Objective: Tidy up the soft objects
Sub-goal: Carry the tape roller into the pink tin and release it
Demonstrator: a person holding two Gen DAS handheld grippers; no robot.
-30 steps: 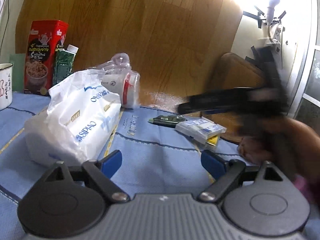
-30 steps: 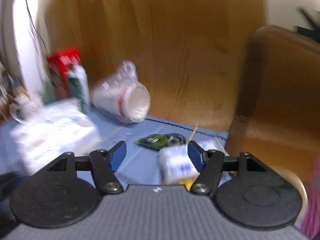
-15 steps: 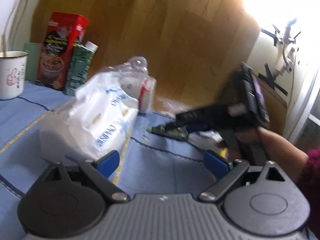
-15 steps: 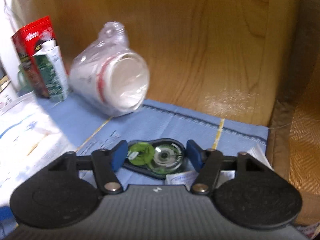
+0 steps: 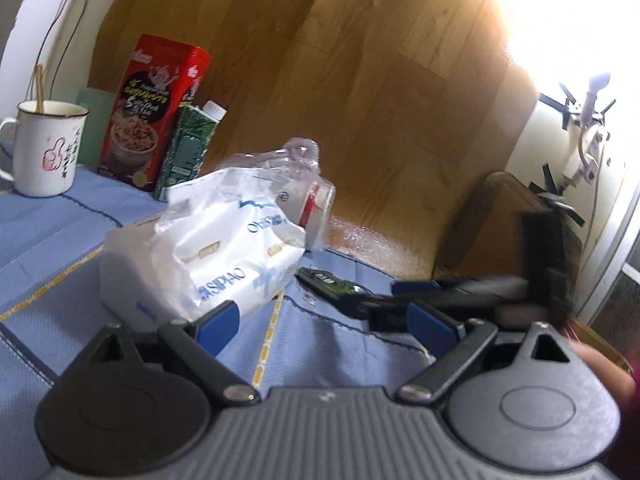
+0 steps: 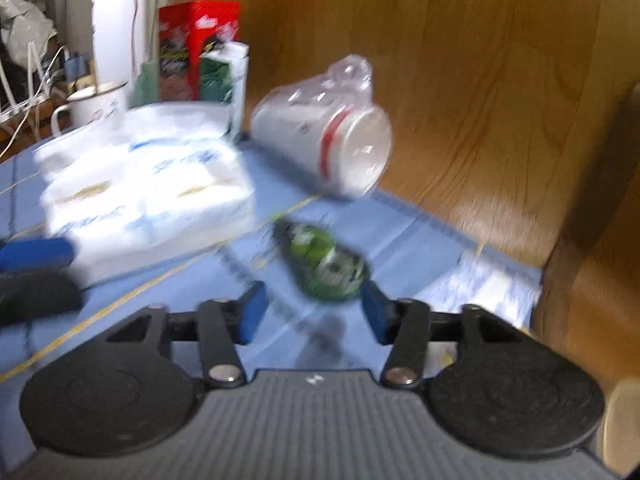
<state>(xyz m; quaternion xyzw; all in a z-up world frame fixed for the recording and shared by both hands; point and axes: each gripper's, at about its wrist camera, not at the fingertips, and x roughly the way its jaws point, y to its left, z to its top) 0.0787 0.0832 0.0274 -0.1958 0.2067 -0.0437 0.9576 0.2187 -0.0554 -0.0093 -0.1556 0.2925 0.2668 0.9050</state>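
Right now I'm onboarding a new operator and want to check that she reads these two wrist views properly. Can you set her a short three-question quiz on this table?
1. True or false: the left gripper is shut on the tissue pack.
2. Multiple choice: the sleeve of plastic cups is A) upright, B) lying on its side, C) stacked on the white enamel mug.
3. Fill in: the green correction tape dispenser lies on the blue ____.

Key
1. False; both it and the right gripper are open and hold nothing.
2. B
3. tablecloth
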